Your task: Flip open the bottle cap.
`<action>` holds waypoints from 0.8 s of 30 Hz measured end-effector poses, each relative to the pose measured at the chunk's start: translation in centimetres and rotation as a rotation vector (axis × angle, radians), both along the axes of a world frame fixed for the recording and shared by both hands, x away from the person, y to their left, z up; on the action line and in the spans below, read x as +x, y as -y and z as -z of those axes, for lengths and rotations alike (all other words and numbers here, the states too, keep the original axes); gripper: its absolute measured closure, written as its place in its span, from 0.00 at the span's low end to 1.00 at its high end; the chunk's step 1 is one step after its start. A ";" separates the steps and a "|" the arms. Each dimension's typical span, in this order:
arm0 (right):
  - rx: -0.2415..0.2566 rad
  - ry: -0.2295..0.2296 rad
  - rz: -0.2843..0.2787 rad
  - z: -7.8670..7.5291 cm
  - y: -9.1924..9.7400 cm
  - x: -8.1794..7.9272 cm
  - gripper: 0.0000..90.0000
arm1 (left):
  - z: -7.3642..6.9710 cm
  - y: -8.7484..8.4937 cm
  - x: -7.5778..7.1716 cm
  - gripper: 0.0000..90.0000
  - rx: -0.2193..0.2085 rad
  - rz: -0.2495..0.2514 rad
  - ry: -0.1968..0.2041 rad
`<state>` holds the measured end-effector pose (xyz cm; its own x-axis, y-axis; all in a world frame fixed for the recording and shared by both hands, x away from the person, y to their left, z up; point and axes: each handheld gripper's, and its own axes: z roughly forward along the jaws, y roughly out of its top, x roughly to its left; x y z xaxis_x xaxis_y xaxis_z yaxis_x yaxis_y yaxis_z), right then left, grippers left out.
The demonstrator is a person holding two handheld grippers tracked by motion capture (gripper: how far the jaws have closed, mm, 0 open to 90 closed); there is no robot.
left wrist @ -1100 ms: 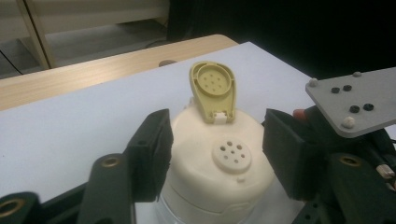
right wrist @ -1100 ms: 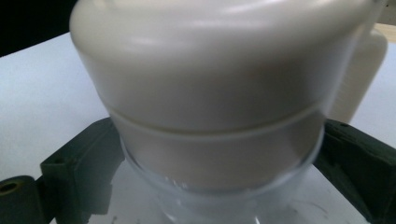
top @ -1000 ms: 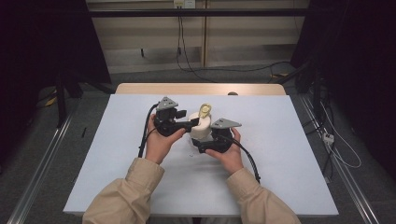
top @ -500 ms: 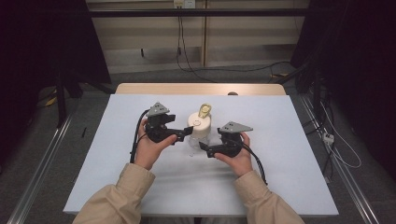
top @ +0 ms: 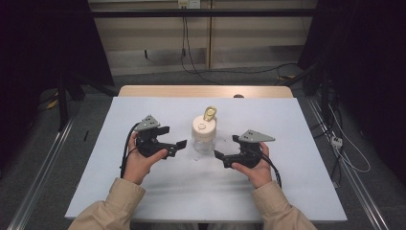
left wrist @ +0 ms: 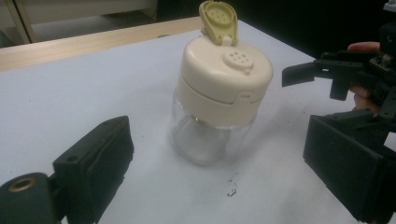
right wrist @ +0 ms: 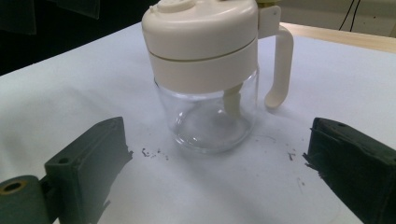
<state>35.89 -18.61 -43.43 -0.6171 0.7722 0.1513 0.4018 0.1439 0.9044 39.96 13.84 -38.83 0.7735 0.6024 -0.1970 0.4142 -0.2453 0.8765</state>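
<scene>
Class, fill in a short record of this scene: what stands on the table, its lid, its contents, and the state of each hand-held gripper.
object: glass jar with cream lid, upright on white table
lid flap: flipped open, shaker holes exposed
contents: looks empty
left hand-held gripper: open, jaws have just been opening, nothing between them, beside jar
right hand-held gripper: open, apart from jar
table marks: dark specks near jar

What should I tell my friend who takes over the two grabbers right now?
Left gripper: fingers have just been opening; open now, nothing between them, left of the jar.
Right gripper: open, holding nothing, right of the jar.
Glass jar: upright on the white table, between both grippers, touched by neither. Cream lid is on; its small flip cap stands open.
Done: jar let go.
Left: maybe shut the flip cap; I can't tell for sure.
</scene>
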 end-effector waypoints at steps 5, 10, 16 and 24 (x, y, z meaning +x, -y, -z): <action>0.001 -0.007 -0.003 0.0 0.5 -0.5 0.05 | 0.8 -0.9 -0.4 0.08 0.010 0.001 -0.007; -0.003 -0.005 -0.001 0.1 0.9 -0.9 0.05 | 1.3 -1.9 -0.9 0.07 0.009 -0.006 -0.011; -0.011 -0.001 -0.002 0.1 1.3 -1.3 0.05 | 2.1 -2.9 -1.3 0.07 0.009 -0.008 -0.020; -0.021 -0.003 0.000 0.3 2.0 -2.1 0.06 | 2.5 -4.0 -1.6 0.07 0.007 -0.015 -0.022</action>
